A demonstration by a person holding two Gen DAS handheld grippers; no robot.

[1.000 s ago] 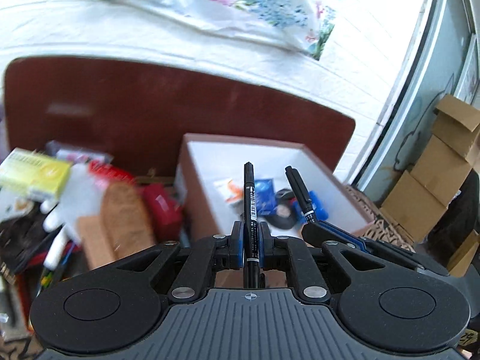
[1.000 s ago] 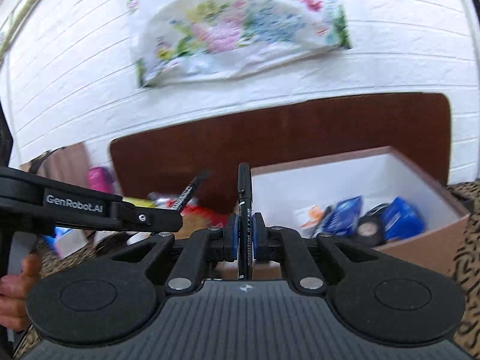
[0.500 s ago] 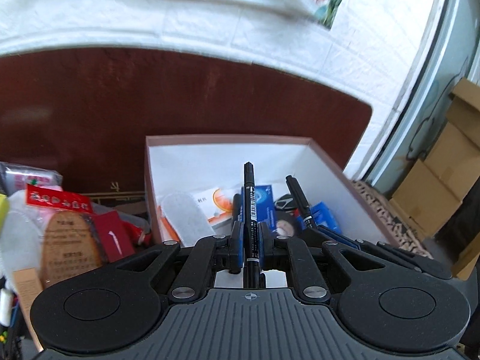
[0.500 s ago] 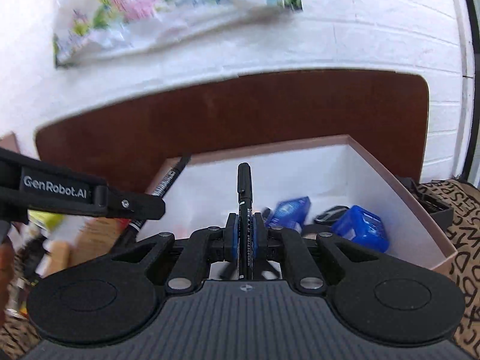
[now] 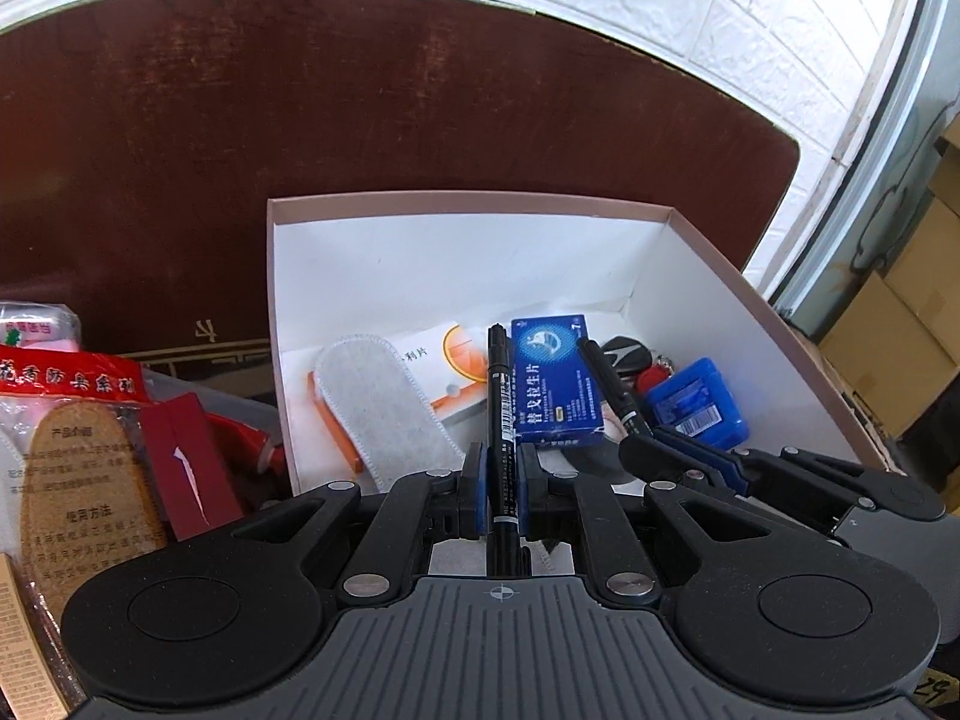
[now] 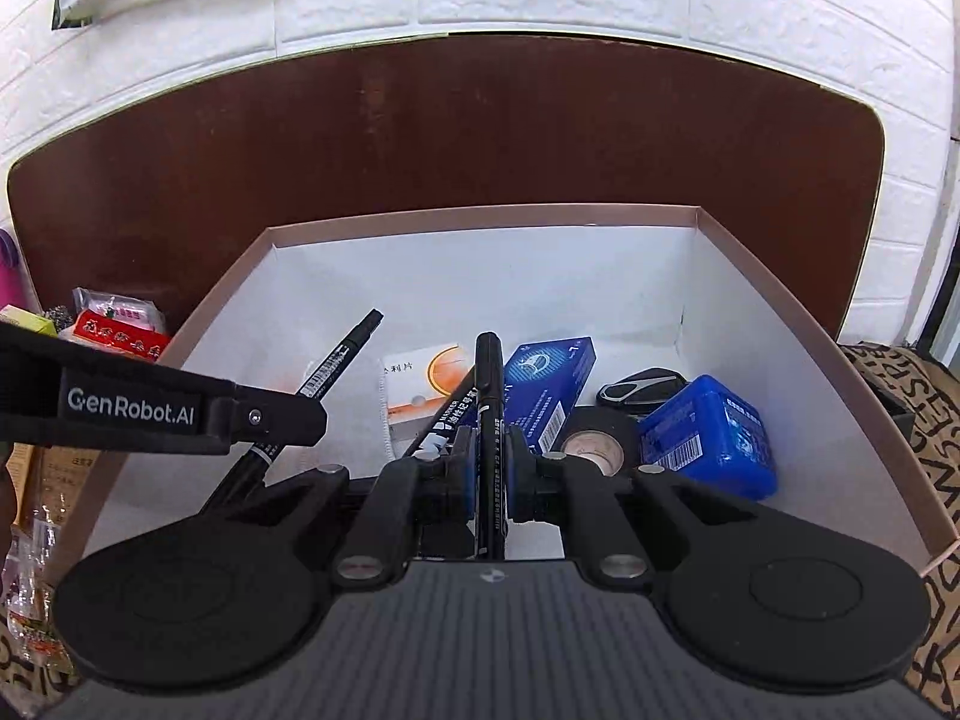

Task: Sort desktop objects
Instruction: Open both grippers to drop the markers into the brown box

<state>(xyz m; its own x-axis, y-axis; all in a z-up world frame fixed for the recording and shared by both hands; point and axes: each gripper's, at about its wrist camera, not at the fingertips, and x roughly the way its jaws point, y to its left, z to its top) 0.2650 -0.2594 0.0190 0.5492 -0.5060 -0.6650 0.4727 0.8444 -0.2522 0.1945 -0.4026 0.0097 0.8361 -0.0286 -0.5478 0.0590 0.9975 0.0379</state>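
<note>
Left of the box, cut off by the frame edge, lies a heap of packets: one red-and-clear insole packet and one small red carton; the rest is hard to make out.

Left gripper: jaws clenched on one black marker, held upright above the box interior. Right gripper: jaws clenched on a second black marker, likewise above the box. A third marker lies slanted on the box floor, partly hidden behind the right gripper.

Box contents, counted left to right:
- one grey felt insole, resting on an orange-and-white carton
- one dark blue carton
- one roll of black tape, largely hidden in the left view
- one black key fob, with something red beside it that cannot be identified
- one bright blue packet, against the right wall

The box stands against a brown board.
</note>
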